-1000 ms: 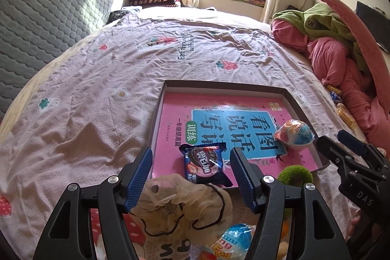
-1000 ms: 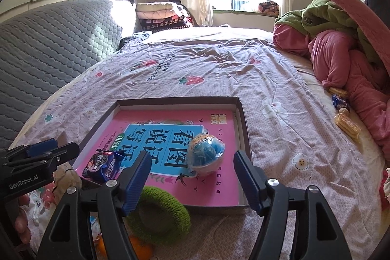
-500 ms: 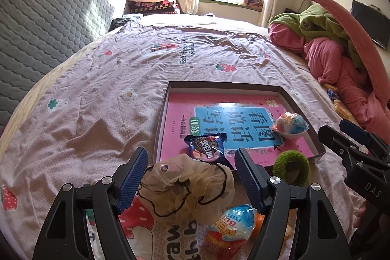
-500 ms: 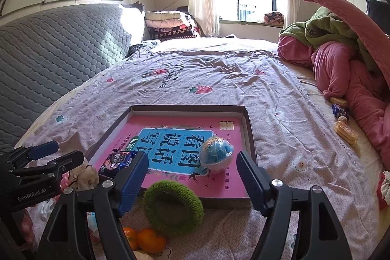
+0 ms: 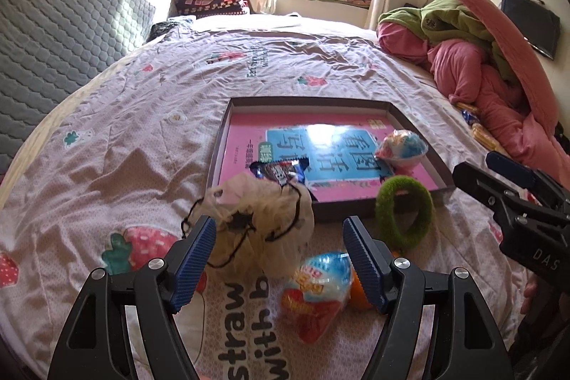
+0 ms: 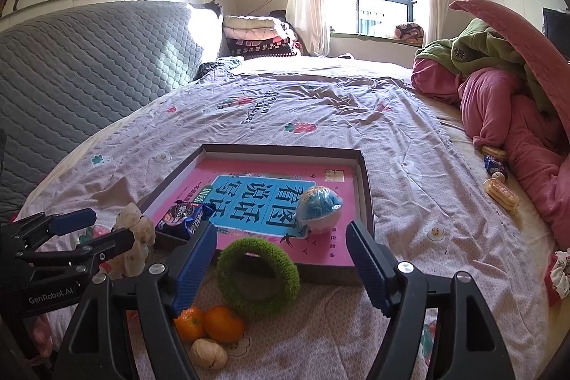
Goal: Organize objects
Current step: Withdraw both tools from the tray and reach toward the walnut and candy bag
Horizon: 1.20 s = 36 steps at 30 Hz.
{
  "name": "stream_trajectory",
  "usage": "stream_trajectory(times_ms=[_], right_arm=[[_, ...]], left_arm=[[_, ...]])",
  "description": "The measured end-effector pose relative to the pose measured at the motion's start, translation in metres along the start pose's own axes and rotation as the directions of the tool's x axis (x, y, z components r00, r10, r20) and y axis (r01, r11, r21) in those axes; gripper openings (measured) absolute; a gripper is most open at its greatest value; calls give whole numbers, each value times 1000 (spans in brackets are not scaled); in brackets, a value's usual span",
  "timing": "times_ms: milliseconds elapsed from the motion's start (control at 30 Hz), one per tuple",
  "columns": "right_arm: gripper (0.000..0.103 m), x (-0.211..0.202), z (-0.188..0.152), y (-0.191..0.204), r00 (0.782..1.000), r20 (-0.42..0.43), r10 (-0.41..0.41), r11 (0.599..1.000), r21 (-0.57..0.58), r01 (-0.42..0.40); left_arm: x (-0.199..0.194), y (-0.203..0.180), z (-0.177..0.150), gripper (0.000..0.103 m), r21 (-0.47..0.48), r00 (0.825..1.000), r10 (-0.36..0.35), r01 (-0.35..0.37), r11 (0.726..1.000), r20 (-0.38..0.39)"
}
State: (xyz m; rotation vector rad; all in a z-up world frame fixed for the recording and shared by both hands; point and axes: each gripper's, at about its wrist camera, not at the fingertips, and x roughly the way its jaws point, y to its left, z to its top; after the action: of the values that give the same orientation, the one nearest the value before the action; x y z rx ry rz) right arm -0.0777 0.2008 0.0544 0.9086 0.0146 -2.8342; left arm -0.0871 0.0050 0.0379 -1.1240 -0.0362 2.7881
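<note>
On the bed point(image 5: 149, 116), near edge, a shallow tray point(image 5: 221, 145) lies flat on a strawberry-print sheet, already holding a biscuit packet point(image 5: 281, 170) and a wrapped ball point(image 5: 400, 146). Loose items wait just outside its near rim: a mesh pouch point(image 5: 263, 223) touching the rim, a green ring point(image 5: 404, 212) leaning on it, a foil egg point(image 5: 317, 287), two oranges point(image 6: 210, 323) and a walnut point(image 6: 208, 353). Left tool point(image 5: 279, 259) is released, jaws wide after just opening further, holding nothing; the pouch sits ahead of and partly between its fingers, pads not pressing. Right tool point(image 6: 281, 264) is likewise released and empty, its jaws having just widened too, the ring between them untouched. Likely step: left takes the pouch. Best done by sinking over the bunched middle, pinching the gathered net rather than the black drawstring, then lifting clear of the rim before setting it on bare tray floor, away from the packet. Pouch is a soft lump with no firm axis; its drawstring side faces the tool. The egg lies tilted, long axis toward the camera, narrow end nearest.
</note>
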Motion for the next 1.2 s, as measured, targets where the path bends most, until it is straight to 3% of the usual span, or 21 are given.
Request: stream_trajectory(times_ms=[1200], right_arm=[[75,-10,-61,31,990,-127,67,990,-114,-82]], left_arm=[[8,-3,-54,75,64,991,-59,67,996,-121]])
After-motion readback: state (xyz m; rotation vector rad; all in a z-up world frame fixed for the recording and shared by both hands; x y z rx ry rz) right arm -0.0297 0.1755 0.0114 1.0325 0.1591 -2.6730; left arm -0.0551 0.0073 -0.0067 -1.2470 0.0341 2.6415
